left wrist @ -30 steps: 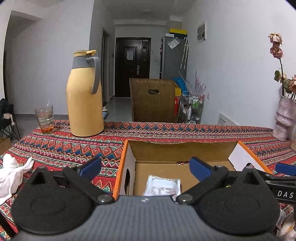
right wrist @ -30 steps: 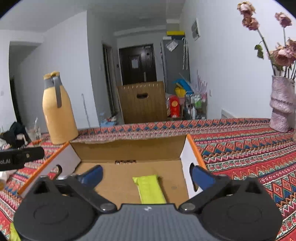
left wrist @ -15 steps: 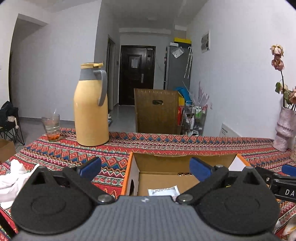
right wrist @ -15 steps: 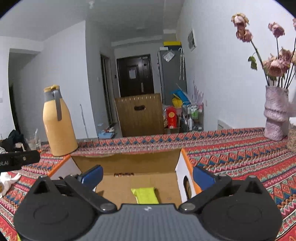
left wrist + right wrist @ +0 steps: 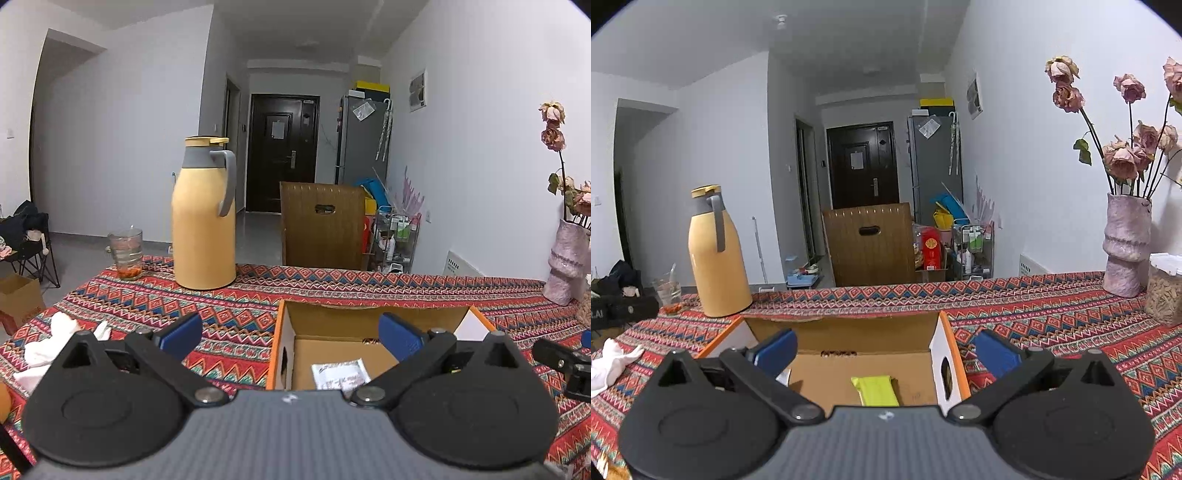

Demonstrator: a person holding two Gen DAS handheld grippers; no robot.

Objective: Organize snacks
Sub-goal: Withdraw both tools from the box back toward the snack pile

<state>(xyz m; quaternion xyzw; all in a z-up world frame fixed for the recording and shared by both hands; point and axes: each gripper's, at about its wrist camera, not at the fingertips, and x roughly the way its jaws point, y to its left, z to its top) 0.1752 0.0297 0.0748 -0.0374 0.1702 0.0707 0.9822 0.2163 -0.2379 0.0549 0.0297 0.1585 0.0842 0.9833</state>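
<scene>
Lighting/quality: dim, cool, even indoor light.
Soft shadows, no glare; strong fisheye bending, dark corners; focus sharp overall.

Home: fridge (image 5: 364, 138), front door (image 5: 282, 153).

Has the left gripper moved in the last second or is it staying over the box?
Yes. The left gripper has pulled up and back: the cardboard box and white packet now sit lower and smaller in its view, and the yellow thermos looks farther off.

Two packets (image 5: 340, 374) in box (image 5: 373, 319)
</scene>
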